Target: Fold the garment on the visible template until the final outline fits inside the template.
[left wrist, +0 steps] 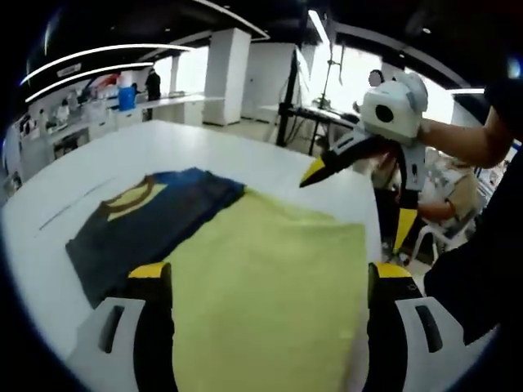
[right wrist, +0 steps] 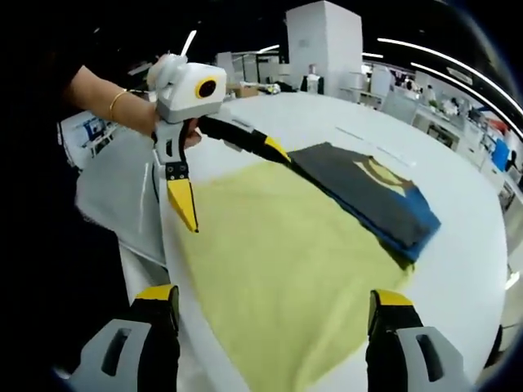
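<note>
A folded dark grey garment [left wrist: 139, 229] with a blue edge and a yellow collar mark lies on the white table [left wrist: 245, 155], its near edge touching a pale yellow template sheet [left wrist: 270, 294]. My left gripper [left wrist: 270, 273] stands open over the yellow sheet, holding nothing. The right gripper [left wrist: 358, 208] comes in from the right, held above the sheet's far corner, jaws apart and empty. In the right gripper view, my right gripper [right wrist: 274, 298] is open over the yellow sheet [right wrist: 278, 253]. The garment [right wrist: 368, 192] lies beyond it, and the left gripper [right wrist: 231, 184] hovers open at the sheet's left side.
A hand with a bracelet [right wrist: 114, 102] holds the left gripper. A grey cloth-like mass [right wrist: 114, 196] hangs beside the table's left edge. A seated person [left wrist: 449, 196] and a black stand [left wrist: 290, 98] are beyond the table. Bare white table [right wrist: 458, 269] surrounds the garment.
</note>
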Available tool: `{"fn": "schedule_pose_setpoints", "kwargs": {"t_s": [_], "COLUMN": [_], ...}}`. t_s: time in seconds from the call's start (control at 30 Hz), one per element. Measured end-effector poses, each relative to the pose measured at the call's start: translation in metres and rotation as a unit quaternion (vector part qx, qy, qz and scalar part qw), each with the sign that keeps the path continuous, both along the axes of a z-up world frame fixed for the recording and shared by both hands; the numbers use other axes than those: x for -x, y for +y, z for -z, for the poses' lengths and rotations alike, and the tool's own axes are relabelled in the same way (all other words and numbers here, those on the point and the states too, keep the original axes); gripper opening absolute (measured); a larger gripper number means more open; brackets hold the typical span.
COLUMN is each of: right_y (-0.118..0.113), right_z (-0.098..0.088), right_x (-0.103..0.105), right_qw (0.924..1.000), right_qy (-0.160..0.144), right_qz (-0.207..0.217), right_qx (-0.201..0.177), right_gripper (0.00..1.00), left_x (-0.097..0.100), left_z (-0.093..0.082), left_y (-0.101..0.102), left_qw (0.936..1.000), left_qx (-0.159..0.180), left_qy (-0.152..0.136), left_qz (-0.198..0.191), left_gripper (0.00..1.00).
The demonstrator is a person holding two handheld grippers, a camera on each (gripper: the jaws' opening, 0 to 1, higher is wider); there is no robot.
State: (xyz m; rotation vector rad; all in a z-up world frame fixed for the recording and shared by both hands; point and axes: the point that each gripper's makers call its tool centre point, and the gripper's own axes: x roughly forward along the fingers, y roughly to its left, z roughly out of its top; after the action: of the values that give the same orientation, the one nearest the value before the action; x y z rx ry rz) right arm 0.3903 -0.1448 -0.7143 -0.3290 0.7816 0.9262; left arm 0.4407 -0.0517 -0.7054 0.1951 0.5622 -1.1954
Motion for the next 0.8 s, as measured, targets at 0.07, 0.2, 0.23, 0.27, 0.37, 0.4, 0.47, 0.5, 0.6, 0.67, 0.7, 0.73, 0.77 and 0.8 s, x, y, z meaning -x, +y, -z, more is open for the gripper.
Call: {"fn": "schedule_pose_setpoints", "kwargs": {"t_s": [0.07, 0.2, 0.23, 0.27, 0.37, 0.4, 0.47, 0.5, 0.6, 0.67, 0.7, 0.73, 0.77, 0.8], "right_y": [-0.002, -0.007, -0.009, -0.01, -0.016, -0.017, -0.021, -0.023, -0.027, -0.03, -0.031, -0.032, -0.033, -0.034], "right_z": [0.001, 0.005, 0.005, 0.006, 0.008, 0.009, 0.012, 0.013, 0.015, 0.017, 0.018, 0.02, 0.021, 0.024], "right_x": [0.003, 0.009, 0.01, 0.011, 0.016, 0.017, 0.021, 0.022, 0.026, 0.028, 0.029, 0.031, 0.032, 0.034], "right_qw": [1.0, 0.9998, 0.9997, 0.9997, 0.9995, 0.9994, 0.9988, 0.9984, 0.9977, 0.9973, 0.9971, 0.9969, 0.9967, 0.9963], "right_qy": [0.001, 0.005, 0.006, 0.006, 0.009, 0.011, 0.018, 0.017, 0.017, 0.016, 0.016, 0.018, 0.02, 0.022], "right_qz": [-0.005, -0.012, -0.012, -0.012, -0.015, -0.016, -0.023, -0.027, -0.034, -0.036, -0.037, -0.039, -0.039, -0.042], "right_qx": [0.005, 0.016, 0.019, 0.021, 0.026, 0.029, 0.039, 0.046, 0.057, 0.062, 0.064, 0.067, 0.068, 0.072], "right_gripper": [0.94, 0.91, 0.9, 0.89, 0.86, 0.85, 0.84, 0.83, 0.8, 0.77, 0.75, 0.74, 0.73, 0.73], "left_x": [0.003, 0.011, 0.012, 0.013, 0.016, 0.017, 0.021, 0.023, 0.029, 0.033, 0.034, 0.036, 0.038, 0.038], "left_z": [0.002, 0.007, 0.007, 0.006, 0.004, 0.005, 0.005, 0.006, 0.009, 0.011, 0.015, 0.016, 0.02, 0.022], "left_y": [0.007, 0.026, 0.03, 0.033, 0.044, 0.047, 0.052, 0.056, 0.064, 0.068, 0.073, 0.077, 0.081, 0.085], "left_qw": [1.0, 0.9998, 0.9997, 0.9997, 0.9995, 0.9995, 0.9995, 0.9993, 0.9991, 0.9988, 0.9985, 0.9984, 0.998, 0.9975], "left_qx": [-0.003, -0.017, -0.017, -0.017, -0.014, -0.016, -0.021, -0.026, -0.025, -0.028, -0.037, -0.042, -0.05, -0.058], "left_qy": [0.002, 0.009, 0.011, 0.012, 0.013, 0.015, 0.011, 0.012, 0.023, 0.027, 0.025, 0.023, 0.023, 0.023], "left_qz": [-0.003, -0.006, -0.011, -0.012, -0.024, -0.024, -0.023, -0.024, -0.027, -0.028, -0.031, -0.031, -0.029, -0.032], "left_gripper": [0.95, 0.92, 0.91, 0.9, 0.86, 0.83, 0.82, 0.81, 0.76, 0.74, 0.73, 0.73, 0.72, 0.71]}}
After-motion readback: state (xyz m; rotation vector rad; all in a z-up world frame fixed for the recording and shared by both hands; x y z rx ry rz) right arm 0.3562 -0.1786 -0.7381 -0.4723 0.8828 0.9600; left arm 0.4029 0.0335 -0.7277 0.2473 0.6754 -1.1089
